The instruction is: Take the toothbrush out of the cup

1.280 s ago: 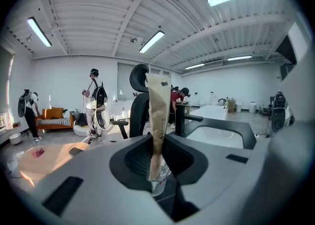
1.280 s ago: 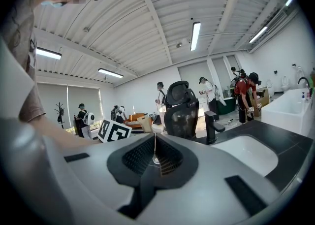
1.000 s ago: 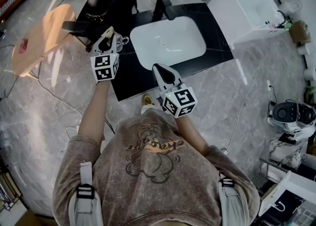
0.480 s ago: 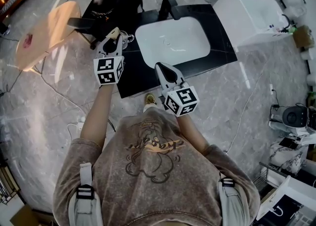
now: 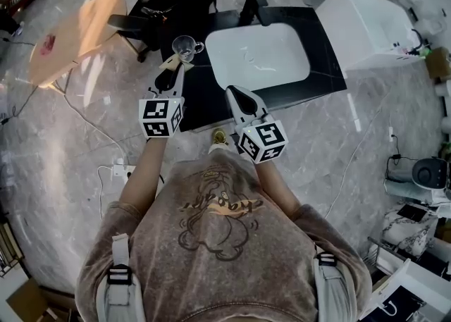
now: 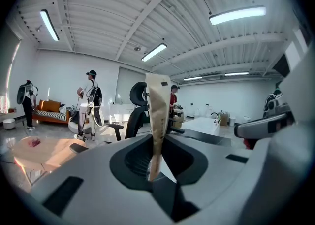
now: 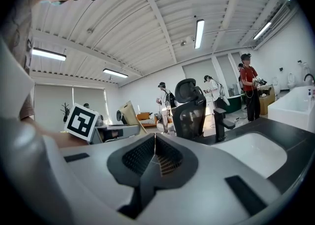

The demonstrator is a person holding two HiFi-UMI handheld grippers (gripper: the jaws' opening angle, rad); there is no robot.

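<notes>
The beige paper-wrapped toothbrush [image 6: 156, 115] is clamped between the jaws of the left gripper [image 5: 171, 77], outside the clear glass cup [image 5: 185, 46], which stands near it on the black counter [image 5: 201, 106]. The jaws of the right gripper [image 7: 154, 145] are pressed together, and nothing is held.

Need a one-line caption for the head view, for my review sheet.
Left gripper holds the paper-wrapped toothbrush clear of the glass cup on the black counter beside the white sink; right gripper shut, empty.

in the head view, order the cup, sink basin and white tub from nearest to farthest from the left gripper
1. cup, just ahead of the left gripper
2. sink basin, to its right
3. white tub, far right
</notes>
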